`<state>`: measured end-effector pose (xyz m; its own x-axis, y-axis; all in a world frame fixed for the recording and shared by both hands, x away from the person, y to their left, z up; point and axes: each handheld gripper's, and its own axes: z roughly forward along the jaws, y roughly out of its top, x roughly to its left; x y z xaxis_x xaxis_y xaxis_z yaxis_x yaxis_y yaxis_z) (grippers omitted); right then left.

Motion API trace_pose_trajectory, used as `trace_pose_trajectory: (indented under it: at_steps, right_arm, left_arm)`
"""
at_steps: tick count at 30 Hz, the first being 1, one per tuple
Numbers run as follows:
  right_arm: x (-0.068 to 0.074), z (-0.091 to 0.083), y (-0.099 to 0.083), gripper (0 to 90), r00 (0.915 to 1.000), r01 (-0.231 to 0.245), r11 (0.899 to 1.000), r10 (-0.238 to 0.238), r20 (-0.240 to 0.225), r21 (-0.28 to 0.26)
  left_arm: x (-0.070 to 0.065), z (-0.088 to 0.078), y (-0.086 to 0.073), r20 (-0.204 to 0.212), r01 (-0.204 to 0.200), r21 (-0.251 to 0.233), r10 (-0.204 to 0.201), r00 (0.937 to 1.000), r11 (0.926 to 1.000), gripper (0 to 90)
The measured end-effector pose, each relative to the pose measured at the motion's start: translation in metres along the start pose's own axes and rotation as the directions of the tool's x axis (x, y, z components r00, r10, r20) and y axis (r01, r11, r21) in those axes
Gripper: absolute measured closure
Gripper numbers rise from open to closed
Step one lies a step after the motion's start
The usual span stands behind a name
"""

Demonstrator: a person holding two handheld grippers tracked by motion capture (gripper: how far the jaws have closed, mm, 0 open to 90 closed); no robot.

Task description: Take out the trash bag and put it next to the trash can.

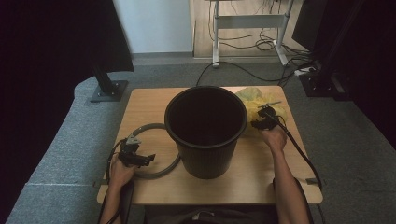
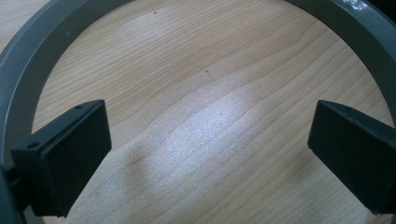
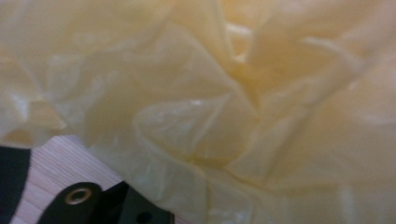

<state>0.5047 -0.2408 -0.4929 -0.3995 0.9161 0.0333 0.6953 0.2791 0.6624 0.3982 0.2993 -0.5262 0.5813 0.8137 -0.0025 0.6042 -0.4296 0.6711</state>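
Overhead arrangement at the wooden table. A crumpled yellow plastic bag lies at about 2 o'clock from the black bin, touching the bin's far right side; its long axis runs roughly from the table's far edge toward the person, with no distinct pointing end. The right gripper sits at the bag's near edge, at 3 o'clock from the bin. In the right gripper view the bag covers the jaws, so I cannot tell whether they pinch the film. The left gripper hovers at 8 o'clock over a grey ring; its jaws stand wide apart above bare wood, inside the ring, holding nothing.
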Motion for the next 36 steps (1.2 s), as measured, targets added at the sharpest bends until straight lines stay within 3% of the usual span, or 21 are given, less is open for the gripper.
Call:
trace_pose_trajectory:
  at_steps: [5,10,13,16,18,24,29,36]
  right_arm:
    - [0.004,-0.017,-0.004,34.7,0.9983,0.047,0.999,-0.046,0.035,-0.018]
    - [0.005,-0.035,-0.012,14.6,0.9986,0.052,0.998,-0.052,0.014,-0.025]
    - [0.005,-0.044,-0.02,13.4,0.9973,0.072,0.997,-0.073,-0.012,-0.014]
    - [0.009,-0.053,-0.028,9.0,0.9934,0.114,0.993,-0.114,-0.003,-0.003]
    - [0.011,-0.059,-0.034,7.7,0.9938,0.108,0.994,-0.108,-0.025,-0.016]
    - [0.013,-0.071,-0.054,0.9,0.9948,0.095,0.995,-0.096,-0.034,-0.032]
    - [0.01,-0.069,-0.074,0.0,0.9964,0.078,0.997,-0.078,-0.032,-0.025]
    - [-0.007,-0.054,-0.099,0.0,0.9992,0.036,0.999,-0.037,-0.014,-0.025]
  left_arm:
    - [0.001,0.0,0.0,0.0,0.005,0.002,-0.005,1.0,1.0,0.0]
    - [0.0,0.0,0.0,0.001,0.002,0.004,-0.002,1.0,1.0,0.0]
    - [0.0,0.0,0.0,0.002,0.002,0.009,-0.002,1.0,1.0,0.0]
    - [0.0,0.0,0.0,0.003,0.001,0.01,-0.001,1.0,0.9999,0.0]
    - [0.0,0.0,0.0,0.004,0.002,0.01,-0.002,1.0,1.0,0.0]
    - [0.0,0.0,-0.001,0.004,0.005,0.01,-0.005,1.0,0.9999,0.0]
    - [0.0,-0.001,-0.001,0.002,0.008,0.01,-0.008,1.0,0.9999,0.0]
    - [0.0,0.0,-0.001,0.003,0.008,0.013,-0.008,1.0,0.9999,0.0]
